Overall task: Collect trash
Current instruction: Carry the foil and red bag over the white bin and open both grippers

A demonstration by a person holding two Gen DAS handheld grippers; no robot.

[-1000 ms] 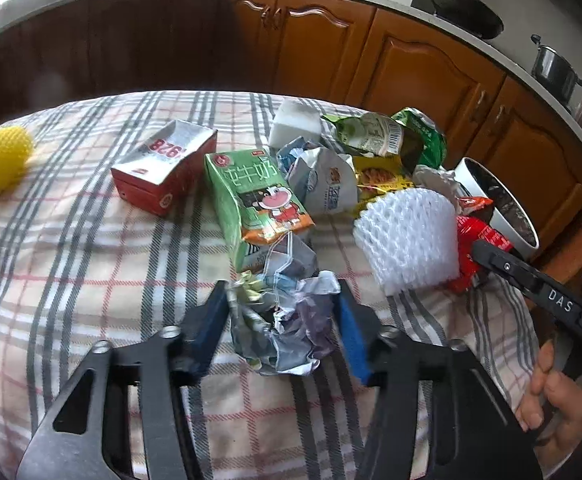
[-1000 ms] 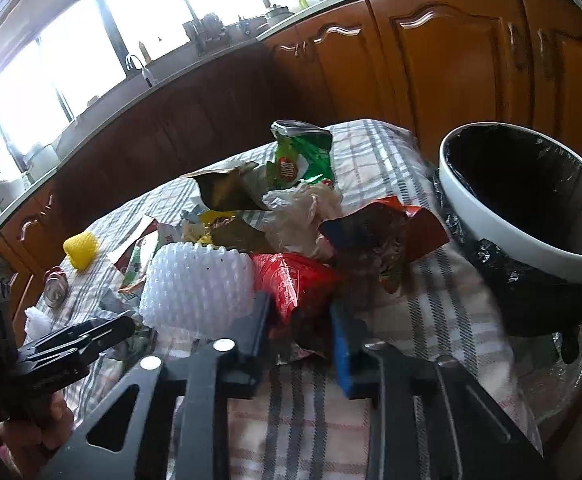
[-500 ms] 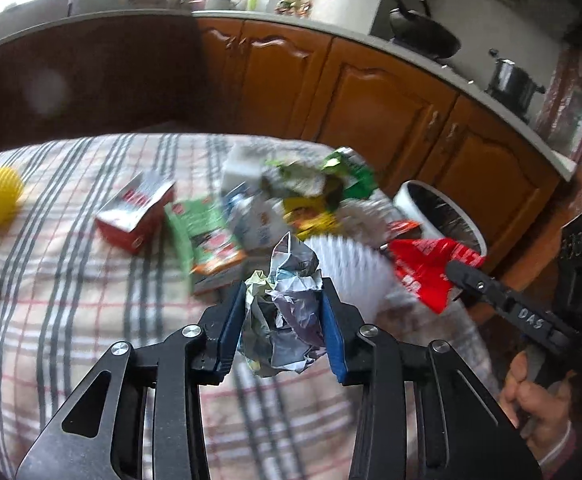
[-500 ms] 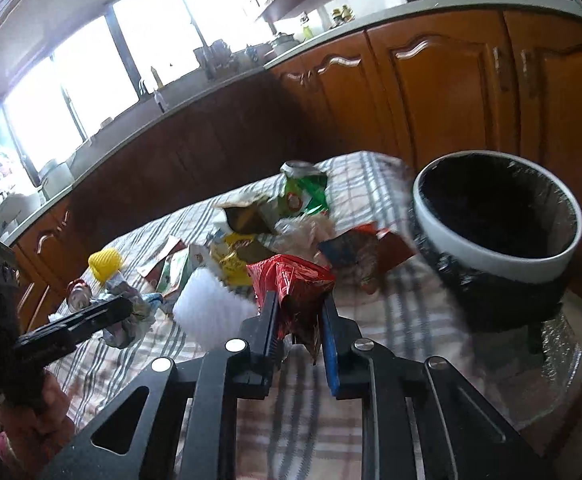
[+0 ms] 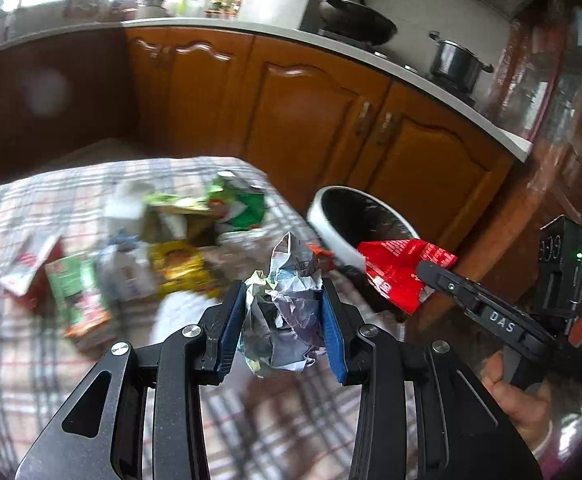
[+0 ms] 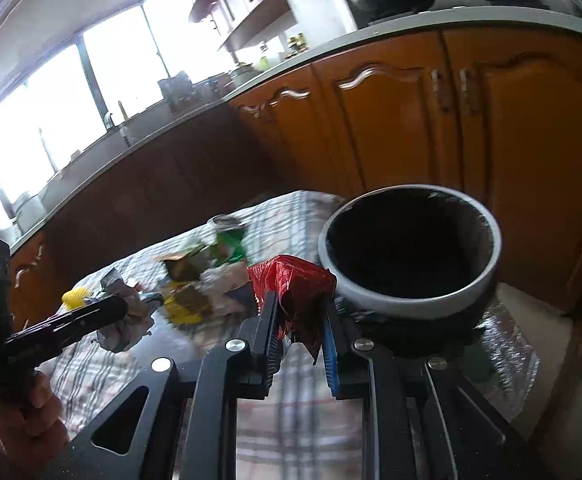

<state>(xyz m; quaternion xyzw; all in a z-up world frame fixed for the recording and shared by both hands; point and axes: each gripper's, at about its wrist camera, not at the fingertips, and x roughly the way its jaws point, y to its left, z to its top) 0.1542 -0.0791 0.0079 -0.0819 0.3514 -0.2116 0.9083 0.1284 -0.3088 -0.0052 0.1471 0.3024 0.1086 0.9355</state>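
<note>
A crumpled ball of silvery, printed foil wrapper [image 5: 287, 308] sits pinched between the blue-padded fingers of the left gripper [image 5: 283, 322], held in the air above the checked tablecloth [image 5: 19, 208], with its creased peak rising past the fingertips. A shiny red crinkled plastic snack wrapper [image 6: 291, 284] is clamped in the same way between the fingers of the right gripper [image 6: 300, 330], its folded top standing just beside the rim of the round white waste bin with a black liner [image 6: 409, 304]. From the left wrist view the red wrapper hangs in front of the bin's near rim, and whether they touch cannot be told.

More litter lies on the surface on the far side of the foil ball from the bin: a green milk carton [image 5: 81, 296] lying flat, a red and white cardboard box [image 5: 27, 268], a yellow packet [image 5: 179, 268] and a green foil snack bag [image 5: 243, 204], all blurred. A yellow foam net [image 6: 75, 296] lies further off still.

The cloth is pale, crossed by grey and red stripes. Behind the bin stand glossy orange-brown wooden cabinets [image 5: 311, 120] under a pale countertop carrying a black wok [image 5: 355, 20] and a steel pot [image 5: 457, 64]. Bright windows [image 6: 71, 100] sit above the counter.
</note>
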